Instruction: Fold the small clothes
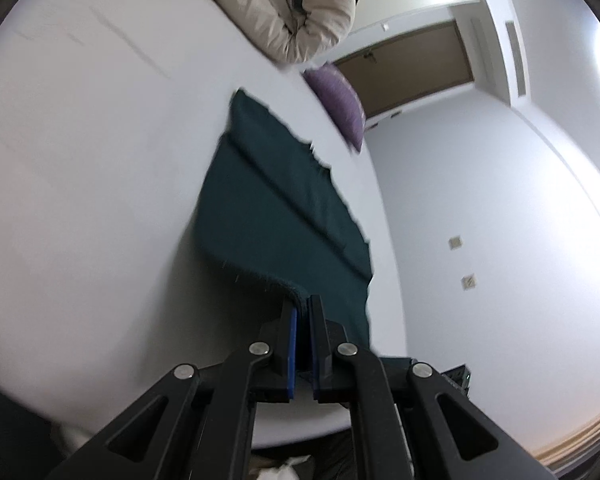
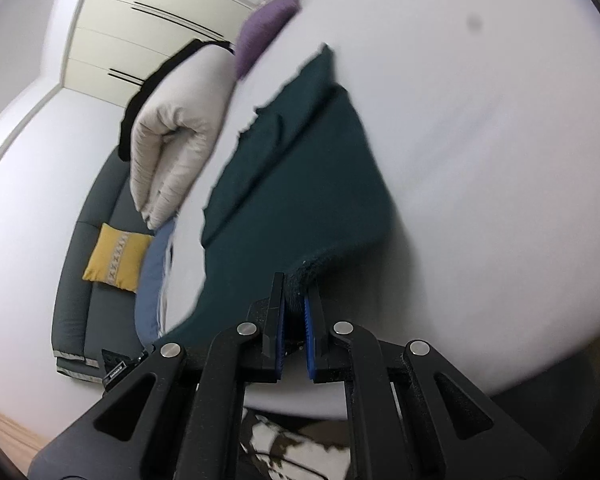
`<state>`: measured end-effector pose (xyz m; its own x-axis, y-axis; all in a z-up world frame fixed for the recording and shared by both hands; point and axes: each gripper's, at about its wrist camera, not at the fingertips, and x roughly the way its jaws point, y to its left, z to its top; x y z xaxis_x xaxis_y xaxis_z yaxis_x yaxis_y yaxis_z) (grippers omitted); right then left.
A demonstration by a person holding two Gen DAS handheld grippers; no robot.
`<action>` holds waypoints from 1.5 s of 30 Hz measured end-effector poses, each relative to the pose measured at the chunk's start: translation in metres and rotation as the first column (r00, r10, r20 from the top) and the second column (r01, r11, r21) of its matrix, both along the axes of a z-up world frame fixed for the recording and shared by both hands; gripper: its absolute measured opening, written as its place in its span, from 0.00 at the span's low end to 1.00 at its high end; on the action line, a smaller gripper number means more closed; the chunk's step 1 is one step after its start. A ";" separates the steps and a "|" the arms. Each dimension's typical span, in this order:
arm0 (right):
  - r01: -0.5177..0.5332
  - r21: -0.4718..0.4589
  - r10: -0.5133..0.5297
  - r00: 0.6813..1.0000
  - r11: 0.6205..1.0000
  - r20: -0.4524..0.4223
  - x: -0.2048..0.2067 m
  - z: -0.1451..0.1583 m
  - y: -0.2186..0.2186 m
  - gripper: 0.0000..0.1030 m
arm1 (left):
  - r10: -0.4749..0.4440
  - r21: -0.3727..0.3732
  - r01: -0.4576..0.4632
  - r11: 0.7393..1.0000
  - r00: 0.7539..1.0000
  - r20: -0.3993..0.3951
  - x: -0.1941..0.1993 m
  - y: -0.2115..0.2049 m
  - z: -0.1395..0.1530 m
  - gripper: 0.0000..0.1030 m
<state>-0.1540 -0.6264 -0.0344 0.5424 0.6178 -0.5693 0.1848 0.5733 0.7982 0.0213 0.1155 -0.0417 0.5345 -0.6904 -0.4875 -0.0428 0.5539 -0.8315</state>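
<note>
We see a dark green cloth [image 1: 284, 208] spread across the white bed [image 1: 80, 160], reaching from the centre of each frame down to the tongs. Our left gripper [image 1: 302, 307] is pressed together on one near corner of the cloth, and our right gripper [image 2: 298, 286] pinches the other near corner [image 2: 320, 258], both lifted off the bed. A beige duvet [image 1: 284, 4] lies at the top of the left view, with a purple cushion [image 1: 338, 98] beside it.

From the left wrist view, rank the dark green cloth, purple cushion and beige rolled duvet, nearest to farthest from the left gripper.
1. dark green cloth: clamped in the left gripper.
2. purple cushion: beyond the cloth, right edge of the bed.
3. beige rolled duvet: top, farthest.
</note>
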 end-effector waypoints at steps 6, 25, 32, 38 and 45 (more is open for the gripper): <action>0.025 0.016 -0.026 0.996 1.000 0.082 0.086 0.035 -0.001 0.06 | 0.048 0.009 -0.048 0.999 0.997 0.053 0.077 -0.003 0.018 0.05; 0.185 -0.147 -0.184 0.983 0.972 0.018 0.396 -0.037 0.031 0.07 | 0.099 0.224 -0.095 0.970 0.995 -0.007 0.351 -0.048 -0.055 0.06; 0.196 -0.207 -0.219 0.972 0.958 -0.091 0.443 -0.094 0.025 0.17 | 0.151 0.260 -0.134 0.956 0.987 -0.045 0.353 -0.035 -0.083 0.39; 0.270 -0.246 -0.272 0.962 0.931 0.024 0.423 -0.076 0.014 0.67 | 0.154 0.342 -0.157 0.926 0.987 0.036 0.324 -0.029 -0.060 0.50; 0.128 -0.458 -0.105 0.992 0.880 0.075 0.393 -0.039 0.047 0.61 | 0.071 0.517 -0.084 0.852 0.996 0.045 0.284 -0.056 -0.062 0.50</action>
